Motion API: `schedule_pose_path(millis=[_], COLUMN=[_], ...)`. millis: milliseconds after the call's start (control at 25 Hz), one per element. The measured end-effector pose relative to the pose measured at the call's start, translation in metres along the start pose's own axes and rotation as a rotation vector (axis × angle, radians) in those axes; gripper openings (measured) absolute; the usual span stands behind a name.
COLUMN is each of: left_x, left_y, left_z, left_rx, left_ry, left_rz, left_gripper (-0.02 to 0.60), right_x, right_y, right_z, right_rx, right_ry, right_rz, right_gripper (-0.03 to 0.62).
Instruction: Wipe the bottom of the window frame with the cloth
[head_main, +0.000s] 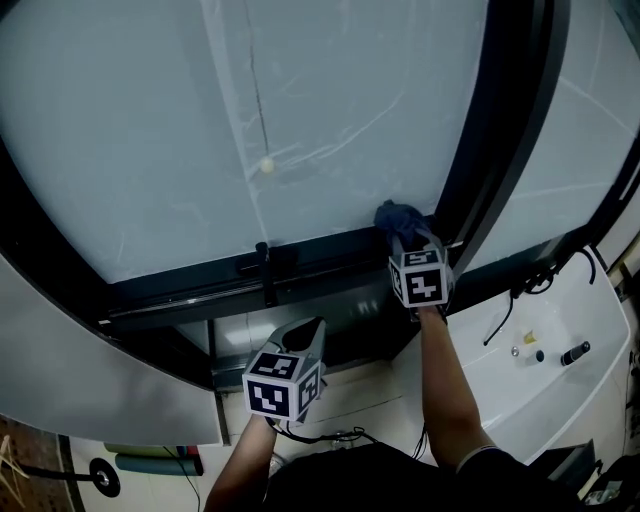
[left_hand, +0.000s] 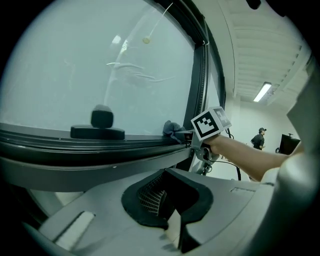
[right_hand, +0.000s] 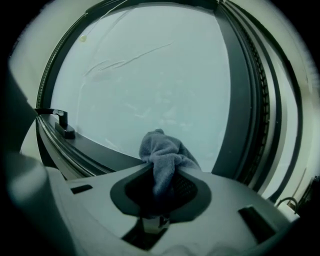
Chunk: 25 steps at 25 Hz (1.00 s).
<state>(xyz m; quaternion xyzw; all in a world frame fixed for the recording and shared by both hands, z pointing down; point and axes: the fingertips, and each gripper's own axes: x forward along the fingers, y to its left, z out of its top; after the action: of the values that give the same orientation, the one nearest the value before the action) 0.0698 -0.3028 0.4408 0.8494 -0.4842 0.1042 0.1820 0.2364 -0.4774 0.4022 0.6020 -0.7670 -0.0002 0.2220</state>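
A crumpled blue cloth (head_main: 395, 217) is pressed on the dark bottom window frame (head_main: 200, 290), right beside the vertical mullion. My right gripper (head_main: 405, 240) is shut on the cloth; in the right gripper view the cloth (right_hand: 162, 155) bulges up out of the jaws of that gripper (right_hand: 162, 187), in front of the frame (right_hand: 100, 147). My left gripper (head_main: 308, 332) hangs lower and to the left, below the frame, shut with nothing in it. From the left gripper (left_hand: 167, 200) view the cloth (left_hand: 172, 131) sits on the frame (left_hand: 75, 147) at its right end.
A black window handle (head_main: 265, 270) sticks up from the bottom frame left of the cloth. The dark vertical mullion (head_main: 490, 150) rises just right of the cloth. A white ledge (head_main: 560, 350) with cables and small items lies lower right. A person (left_hand: 259, 138) stands far off.
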Motion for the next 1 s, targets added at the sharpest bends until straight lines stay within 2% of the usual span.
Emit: schedule_pose_path(millis=[600,800,1000], left_x=[-0.081,-0.099,-0.101], left_y=[0.064,0.077,0.071], left_z=[-0.005,-0.007,-0.006], left_rx=[-0.030,-0.035,-0.023], left_ry=[-0.039,-0.046,-0.046], left_rz=[0.113,0.135,0.116], left_gripper=[0.005,0.005,0.005], right_x=[-0.017,-0.015,-0.021], right_y=[0.188,0.198,0.190], right_z=[0.050,0.051,0.056], right_rx=[-0.042,-0.067,-0.062], right_ry=[-0.079,-0.077,-0.112], right_rz=[0.224,0.211,0.207], right_gripper=[0.074,0.074,0.074])
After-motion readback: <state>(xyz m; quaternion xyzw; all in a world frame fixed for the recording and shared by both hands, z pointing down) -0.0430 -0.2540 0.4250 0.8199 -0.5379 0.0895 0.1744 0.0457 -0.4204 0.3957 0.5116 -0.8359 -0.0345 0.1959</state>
